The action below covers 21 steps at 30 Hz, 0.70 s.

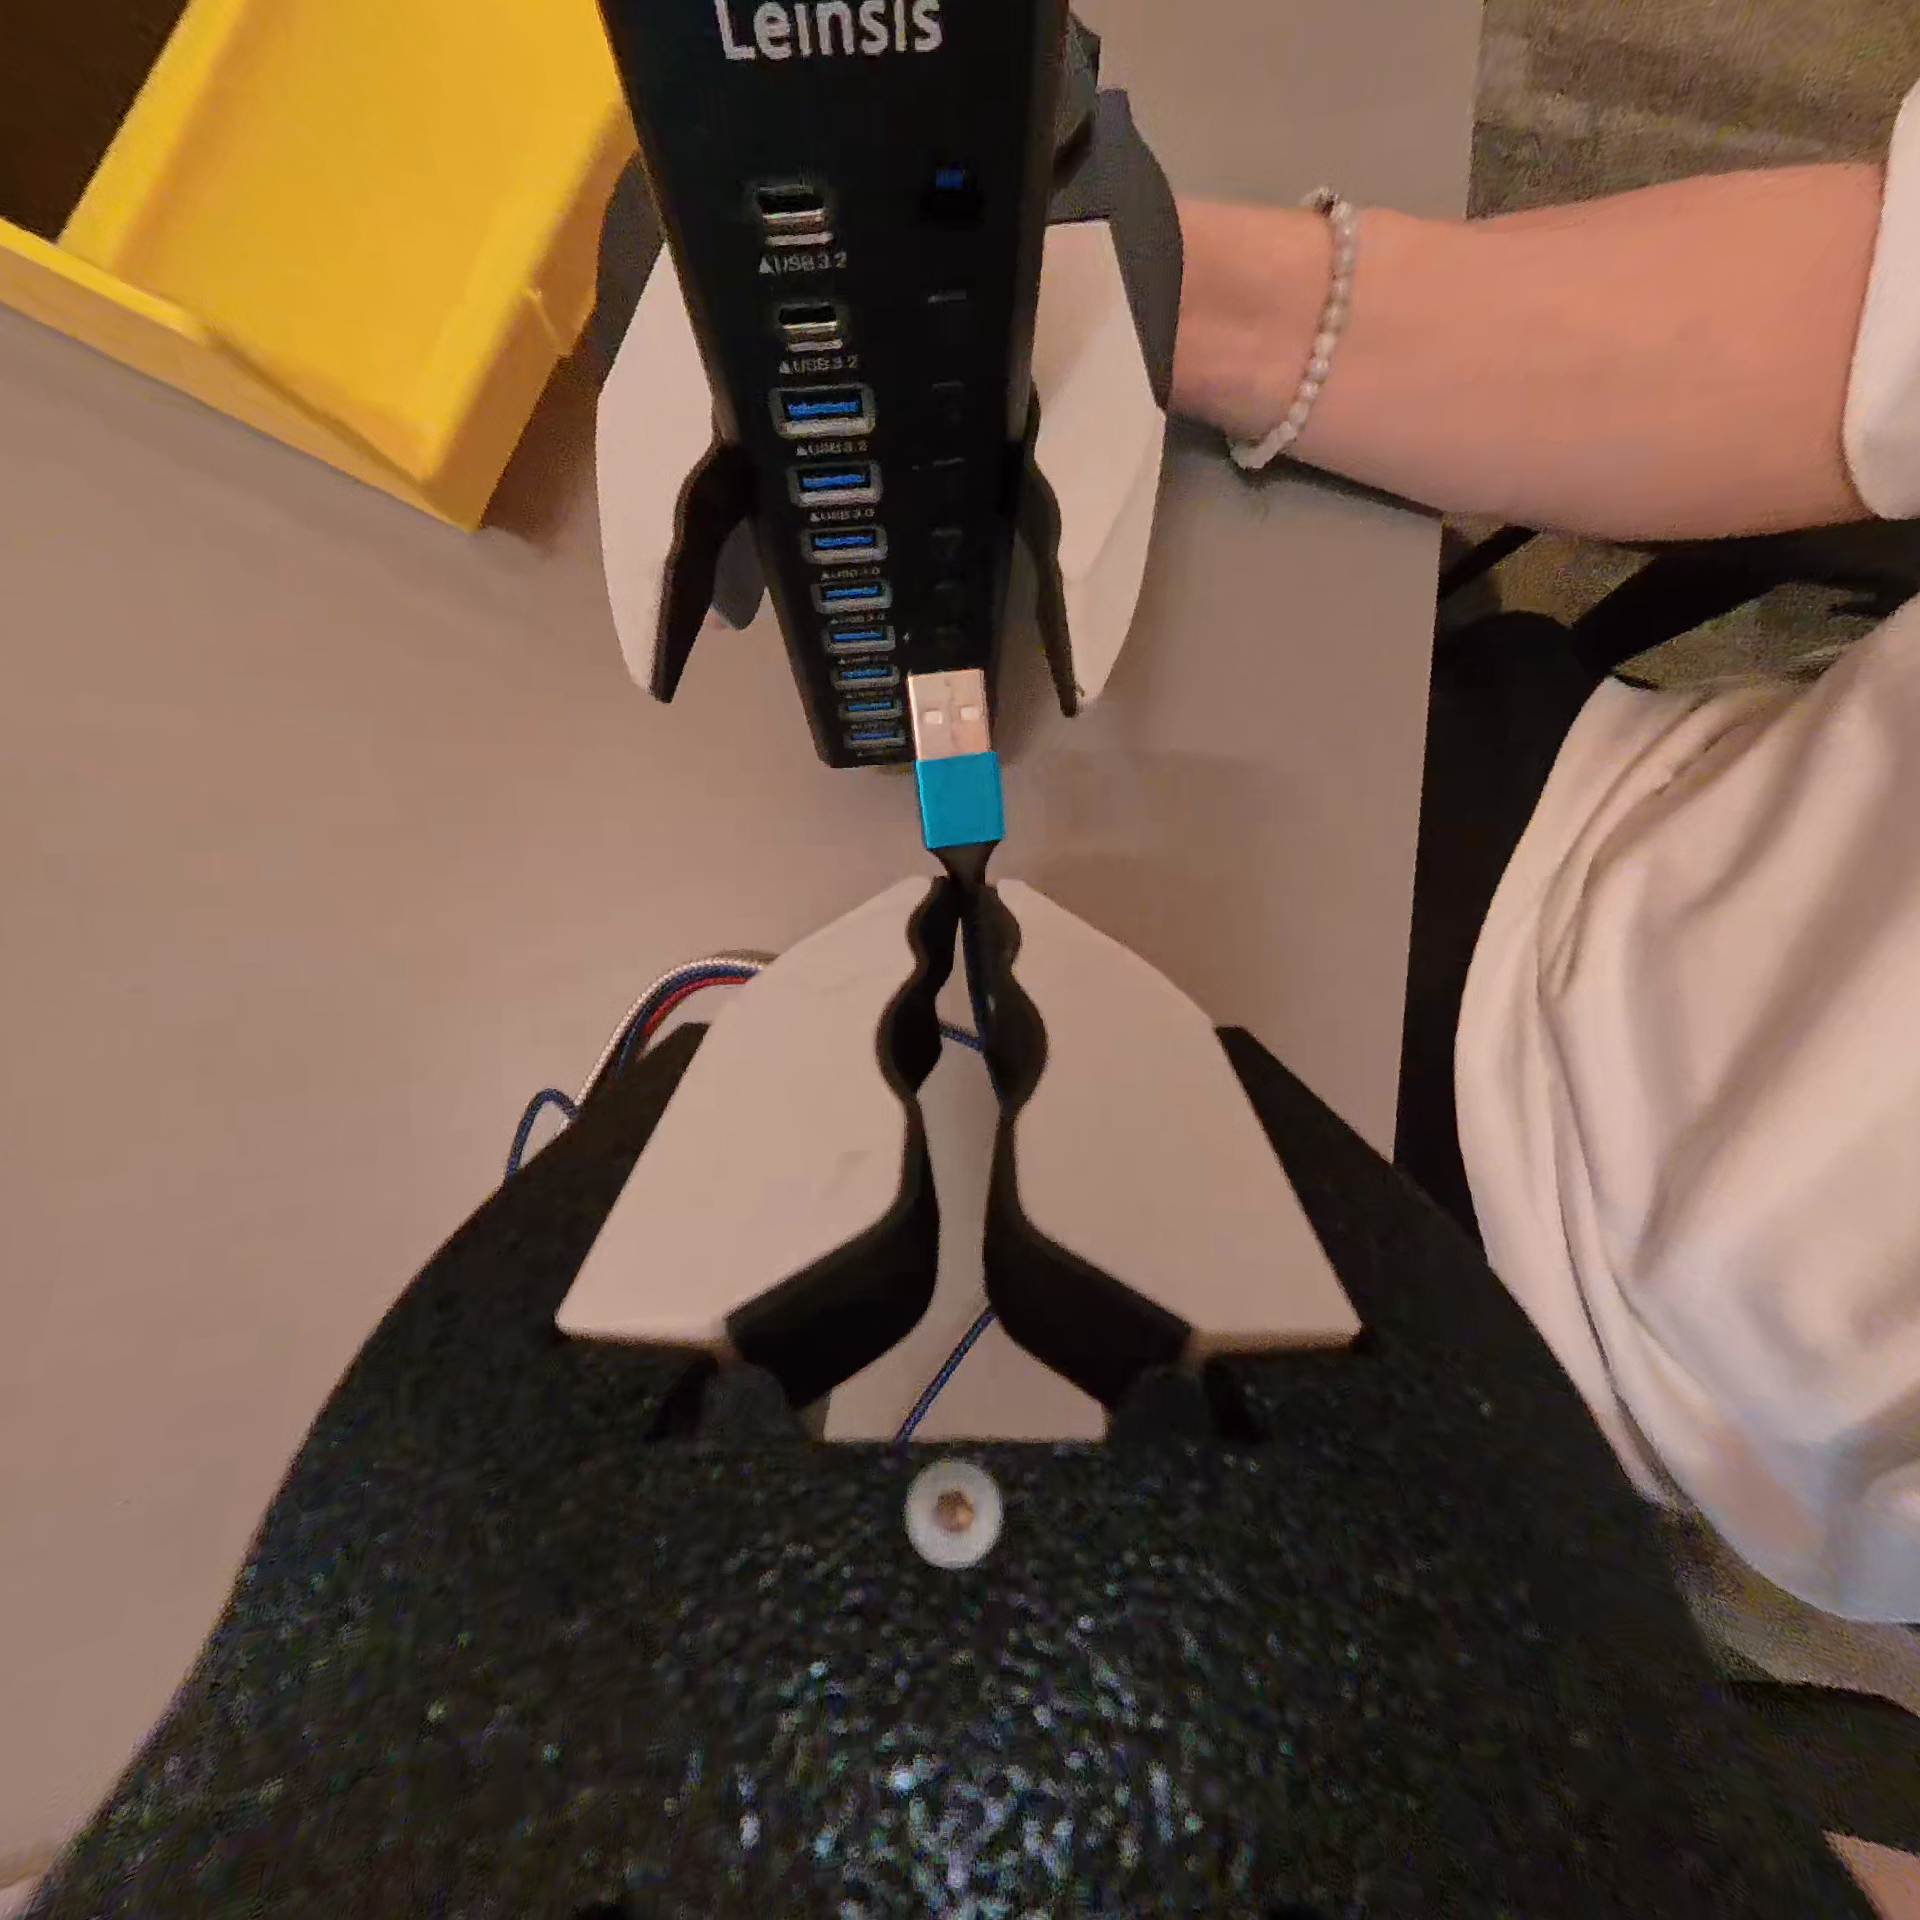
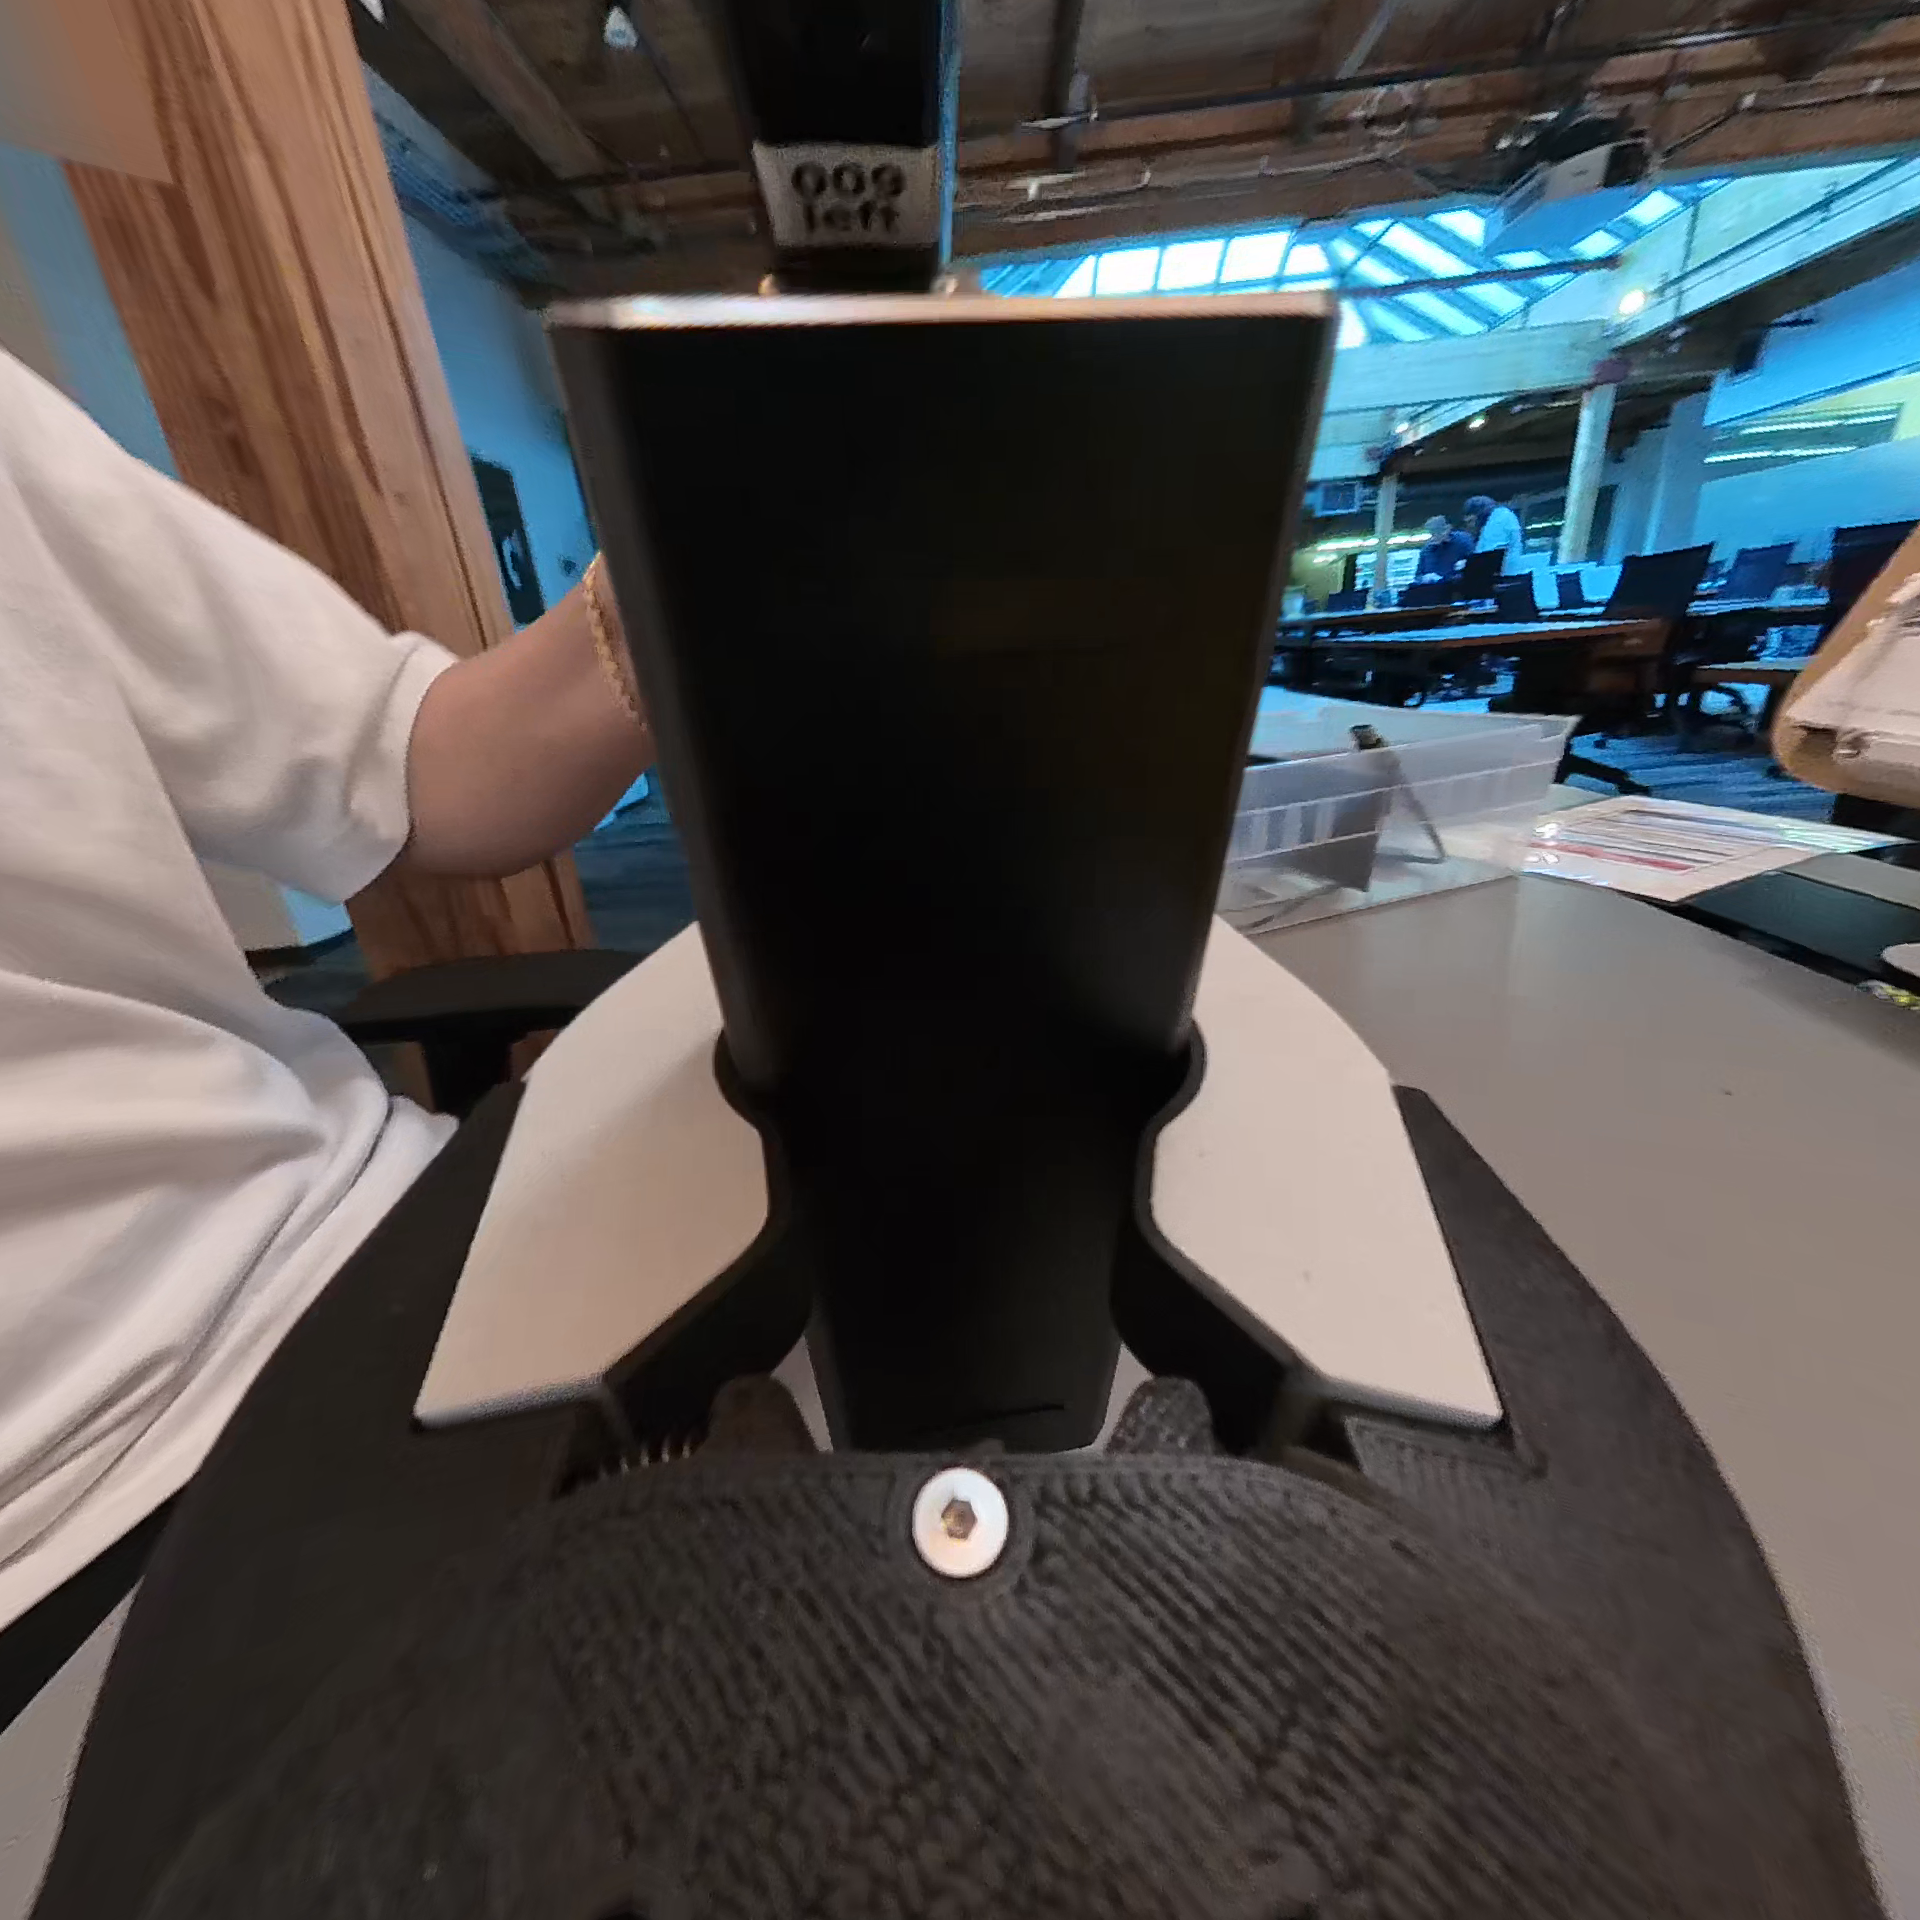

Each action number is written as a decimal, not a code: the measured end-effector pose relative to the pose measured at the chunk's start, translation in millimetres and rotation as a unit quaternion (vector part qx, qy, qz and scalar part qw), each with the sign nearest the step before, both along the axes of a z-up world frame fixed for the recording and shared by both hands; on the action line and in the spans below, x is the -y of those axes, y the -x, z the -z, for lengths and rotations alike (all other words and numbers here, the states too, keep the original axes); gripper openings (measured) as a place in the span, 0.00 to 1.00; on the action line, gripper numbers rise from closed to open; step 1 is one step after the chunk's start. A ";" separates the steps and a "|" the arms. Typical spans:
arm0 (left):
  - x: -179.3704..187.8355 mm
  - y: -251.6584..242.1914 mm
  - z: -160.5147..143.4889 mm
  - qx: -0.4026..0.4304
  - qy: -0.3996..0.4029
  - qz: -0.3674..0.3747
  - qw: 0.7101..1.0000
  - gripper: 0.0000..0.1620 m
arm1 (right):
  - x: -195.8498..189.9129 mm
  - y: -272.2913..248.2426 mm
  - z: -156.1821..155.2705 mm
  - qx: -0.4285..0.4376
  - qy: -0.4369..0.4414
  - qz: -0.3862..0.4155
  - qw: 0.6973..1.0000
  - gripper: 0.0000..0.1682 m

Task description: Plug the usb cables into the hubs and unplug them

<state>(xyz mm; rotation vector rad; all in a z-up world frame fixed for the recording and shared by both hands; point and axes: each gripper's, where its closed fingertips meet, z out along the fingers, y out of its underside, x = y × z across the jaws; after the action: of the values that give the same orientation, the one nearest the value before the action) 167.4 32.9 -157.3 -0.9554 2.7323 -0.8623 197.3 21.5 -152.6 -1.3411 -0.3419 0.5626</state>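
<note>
A long black USB hub point(image 1: 847, 416) with a row of blue ports is held up above the table by my right gripper point(image 1: 868, 582), which is shut on its sides. In the right wrist view the hub's plain back point(image 2: 956, 727) fills the middle between the white fingers point(image 2: 623, 1195). My left gripper point(image 1: 966, 894) is shut on a braided cable just behind its blue-sleeved USB plug point(image 1: 954, 764). The metal plug tip lies over the hub's lower end, beside the lowest ports, not inserted.
A yellow bin point(image 1: 312, 239) stands at the far left on the grey table point(image 1: 312, 779). Other braided cables point(image 1: 665, 997) lie left of my left gripper. A person's forearm with a bead bracelet point(image 1: 1455, 343) and white shirt are at the right. A clear bin point(image 2: 1392, 790) is behind. My left and right fingertips are right by each other.
</note>
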 end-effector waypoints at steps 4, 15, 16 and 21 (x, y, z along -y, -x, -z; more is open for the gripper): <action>-8.0 -0.1 15.2 -0.029 -0.077 0.005 0.997 0.02 | -1.1 8.9 10.5 0.033 0.018 -0.005 0.999 0.44; 0.3 -15.3 36.8 -0.068 -0.115 0.011 0.991 0.02 | -7.7 16.7 17.7 0.056 0.041 -0.007 0.998 0.44; 2.2 -15.8 37.1 -0.069 -0.114 0.012 0.991 0.02 | -8.0 16.5 17.8 0.056 0.042 -0.006 0.998 0.44; 3.7 -17.2 34.4 -0.067 -0.119 0.010 0.991 0.02 | -7.5 15.0 16.6 0.052 0.038 -0.002 0.998 0.44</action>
<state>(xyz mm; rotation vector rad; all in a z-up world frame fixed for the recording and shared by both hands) 184.6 29.2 -191.7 -0.9713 2.8771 -0.4734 182.3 29.0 -169.2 -1.4467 -0.4124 0.5140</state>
